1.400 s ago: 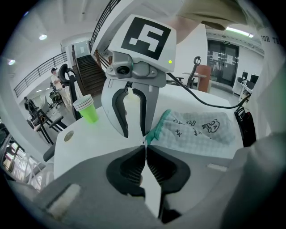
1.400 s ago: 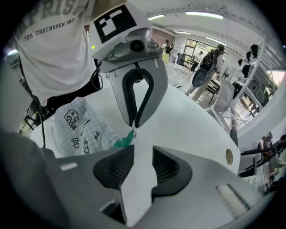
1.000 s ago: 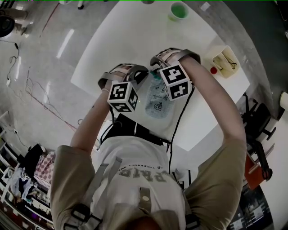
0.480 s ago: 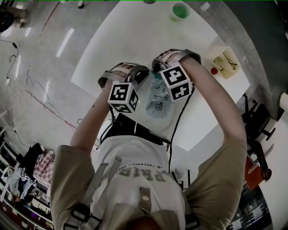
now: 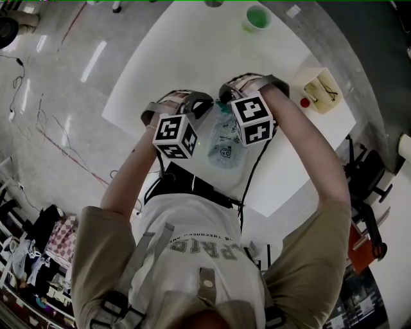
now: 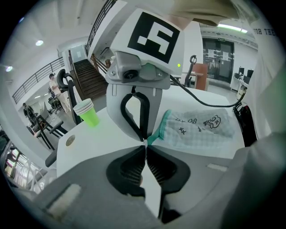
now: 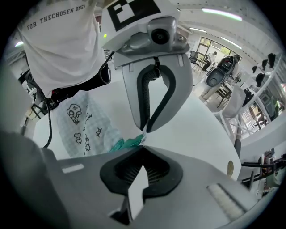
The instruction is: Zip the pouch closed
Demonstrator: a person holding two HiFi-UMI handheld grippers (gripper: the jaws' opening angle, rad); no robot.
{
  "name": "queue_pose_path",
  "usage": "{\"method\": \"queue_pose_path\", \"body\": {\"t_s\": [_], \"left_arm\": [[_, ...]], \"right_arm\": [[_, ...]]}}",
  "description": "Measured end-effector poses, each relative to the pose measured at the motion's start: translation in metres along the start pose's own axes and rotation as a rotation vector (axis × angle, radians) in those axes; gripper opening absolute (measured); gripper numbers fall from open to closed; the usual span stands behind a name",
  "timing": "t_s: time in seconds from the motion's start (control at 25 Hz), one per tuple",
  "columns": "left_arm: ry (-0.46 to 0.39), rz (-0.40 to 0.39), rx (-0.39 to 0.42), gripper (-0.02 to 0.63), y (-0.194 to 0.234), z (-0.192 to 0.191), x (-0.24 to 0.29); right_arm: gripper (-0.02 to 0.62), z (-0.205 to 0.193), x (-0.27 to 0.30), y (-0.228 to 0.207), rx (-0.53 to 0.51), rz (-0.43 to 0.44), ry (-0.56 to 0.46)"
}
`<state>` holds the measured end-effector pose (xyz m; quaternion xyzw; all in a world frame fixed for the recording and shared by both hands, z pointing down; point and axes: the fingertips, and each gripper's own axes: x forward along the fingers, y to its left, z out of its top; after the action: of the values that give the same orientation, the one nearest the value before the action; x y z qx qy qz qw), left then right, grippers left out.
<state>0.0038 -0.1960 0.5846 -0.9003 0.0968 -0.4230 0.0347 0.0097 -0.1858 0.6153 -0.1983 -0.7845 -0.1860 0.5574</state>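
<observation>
Head view: pouch (image 5: 225,144) flat on white table (image 5: 160,58); long axis runs toward person, teal end (image 5: 221,114) farthest.

Left gripper view: left gripper (image 6: 145,142) clamped on teal end; pouch body extends right.

Right gripper view: right gripper (image 7: 144,144) closed on same teal end, tip to tip with left (pull tab not distinguishable); body extends left.

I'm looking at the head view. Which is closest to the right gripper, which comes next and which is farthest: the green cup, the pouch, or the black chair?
1. pouch: on the table, its teal end right at the fingers of the right gripper.
2. green cup: at the table's far side, top of the picture.
3. black chair: on the floor, off to the right.
</observation>
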Motion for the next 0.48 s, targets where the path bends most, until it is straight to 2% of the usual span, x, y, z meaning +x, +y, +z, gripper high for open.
{"method": "queue_pose_path", "body": {"t_s": [0.48], "left_arm": [[-0.018, -0.021, -0.05, 0.026, -0.0012, 0.003, -0.0015]], "right_arm": [[0.002, -0.004, -0.005, 0.0056, 0.062, 0.009, 0.019]]}}
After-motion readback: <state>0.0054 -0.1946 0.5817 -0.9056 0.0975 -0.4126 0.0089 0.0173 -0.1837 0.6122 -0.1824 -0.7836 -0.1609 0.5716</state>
